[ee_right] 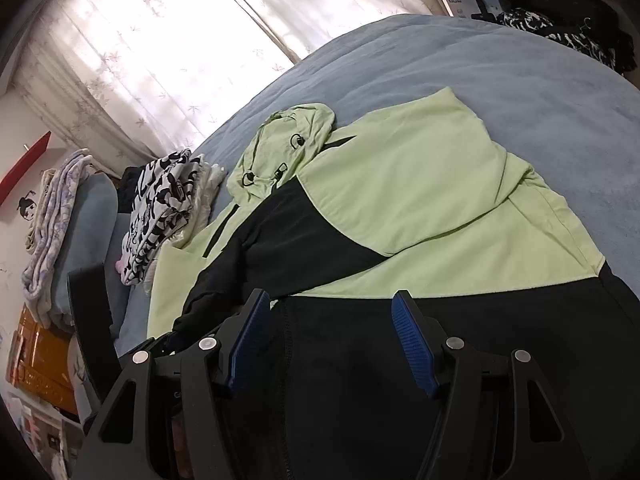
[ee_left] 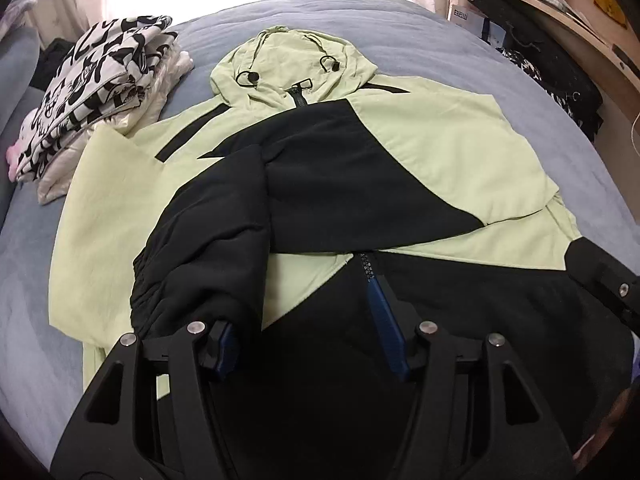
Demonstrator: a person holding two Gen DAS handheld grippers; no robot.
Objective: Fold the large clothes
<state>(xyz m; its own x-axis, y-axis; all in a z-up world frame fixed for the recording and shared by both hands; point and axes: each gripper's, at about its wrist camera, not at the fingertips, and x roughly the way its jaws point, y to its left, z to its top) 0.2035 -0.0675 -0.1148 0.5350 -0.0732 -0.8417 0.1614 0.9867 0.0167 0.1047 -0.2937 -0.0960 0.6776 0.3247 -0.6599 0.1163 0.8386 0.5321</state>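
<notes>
A light-green and black hooded jacket (ee_left: 432,136) (ee_right: 400,184) lies front up on the blue bed (ee_left: 400,16), hood toward the window. Both sleeves are folded inward across the chest, the black one (ee_left: 208,232) on top, with its gathered cuff near my left gripper. My left gripper (ee_left: 302,304) is open low over the black hem, one blue pad (ee_left: 386,320) beside the zipper; the cuff partly covers the other finger's tip. My right gripper (ee_right: 331,298) is open just above the black hem area, with nothing between its pads. It also shows as a black piece at the left wrist view's right edge (ee_left: 604,276).
A stack of folded clothes with a black-and-white print (ee_left: 92,92) (ee_right: 160,208) sits beside the jacket's shoulder. Dark garments (ee_left: 560,80) lie at the bed's far right under a wooden shelf (ee_left: 568,16). Curtains (ee_right: 160,40) cover the window behind. Pillows and boxes line the left side.
</notes>
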